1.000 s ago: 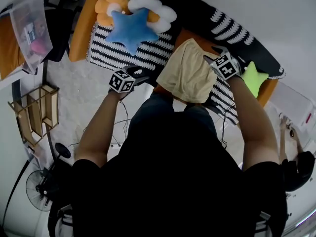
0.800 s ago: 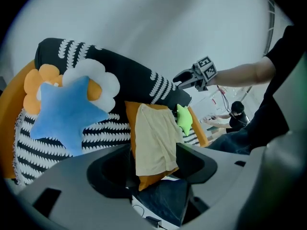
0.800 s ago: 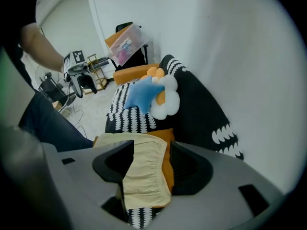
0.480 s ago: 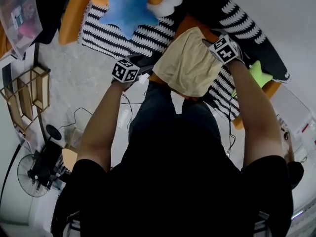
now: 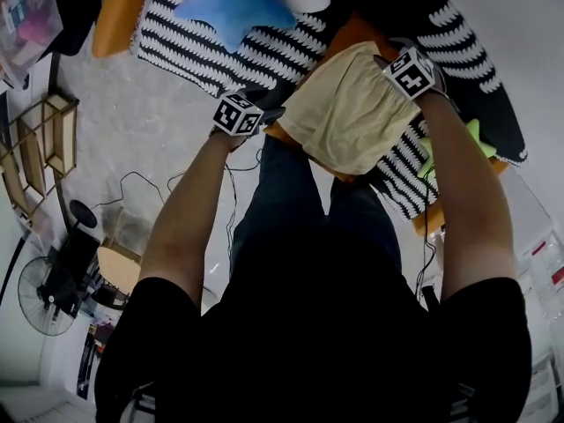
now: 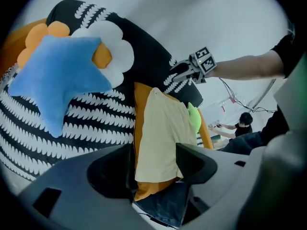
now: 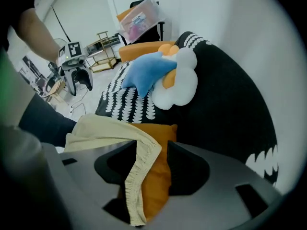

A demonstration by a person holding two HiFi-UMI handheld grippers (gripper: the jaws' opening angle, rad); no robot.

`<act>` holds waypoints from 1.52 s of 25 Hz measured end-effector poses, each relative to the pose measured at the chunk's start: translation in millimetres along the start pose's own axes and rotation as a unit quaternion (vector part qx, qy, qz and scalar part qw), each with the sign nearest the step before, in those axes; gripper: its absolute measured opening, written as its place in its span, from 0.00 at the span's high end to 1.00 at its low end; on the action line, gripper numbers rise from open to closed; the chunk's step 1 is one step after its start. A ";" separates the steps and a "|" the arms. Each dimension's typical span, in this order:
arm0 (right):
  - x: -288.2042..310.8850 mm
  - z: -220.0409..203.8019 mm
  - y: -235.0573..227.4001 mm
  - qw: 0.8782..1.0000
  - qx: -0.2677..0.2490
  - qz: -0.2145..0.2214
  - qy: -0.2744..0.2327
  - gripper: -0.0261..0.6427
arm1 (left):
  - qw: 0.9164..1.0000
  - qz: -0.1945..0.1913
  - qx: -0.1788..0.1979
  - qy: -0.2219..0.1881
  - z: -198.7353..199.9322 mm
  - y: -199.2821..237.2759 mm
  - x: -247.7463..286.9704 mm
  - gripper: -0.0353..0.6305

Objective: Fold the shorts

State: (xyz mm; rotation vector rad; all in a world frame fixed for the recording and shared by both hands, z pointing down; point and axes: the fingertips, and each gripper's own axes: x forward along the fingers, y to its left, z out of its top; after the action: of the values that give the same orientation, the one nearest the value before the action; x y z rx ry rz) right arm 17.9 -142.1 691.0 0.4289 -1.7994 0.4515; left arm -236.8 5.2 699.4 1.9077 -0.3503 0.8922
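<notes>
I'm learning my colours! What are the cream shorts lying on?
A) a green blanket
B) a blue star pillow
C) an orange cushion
C: the shorts lie on the orange cushion, which shows under their edges.

No readable text anywhere.
- Marker cube (image 5: 238,115), second cube (image 5: 411,72): black-white square patterns only, no letters or digits.
- Clear storage box (image 7: 139,19): label on side, print too small to read.
- White boxes (image 5: 546,258) at right edge of head view: red stickers, blurred, unreadable.
</notes>
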 end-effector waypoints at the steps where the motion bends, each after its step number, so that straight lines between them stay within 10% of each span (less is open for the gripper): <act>1: 7.9 -1.4 -0.3 1.000 -0.007 0.002 0.007 0.65 | 1.000 -0.001 0.002 0.008 -6.8 3.6 8.5 0.50; 14: 89.0 -11.7 0.7 0.974 -0.190 0.075 0.094 0.68 | 0.995 -0.077 -0.012 0.061 -59.6 43.4 111.9 0.43; 21: 119.0 -25.8 -13.3 0.946 -0.273 0.096 0.145 0.69 | 0.974 -0.186 0.015 0.131 -89.8 30.9 132.2 0.44; 31: 128.1 -36.1 -11.0 0.939 -0.295 0.090 0.153 0.88 | 0.984 -0.138 0.003 0.115 -95.3 42.4 114.2 0.84; 38: 77.3 -10.4 -25.7 0.943 -0.312 0.039 0.112 0.91 | 0.994 -0.058 0.012 0.092 -69.3 36.3 65.8 0.90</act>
State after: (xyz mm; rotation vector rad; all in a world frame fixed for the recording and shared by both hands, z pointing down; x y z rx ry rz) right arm 19.4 -163.4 770.3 -0.1346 -1.6331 -0.0341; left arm -242.4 55.4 788.3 1.8310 -0.1185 0.9889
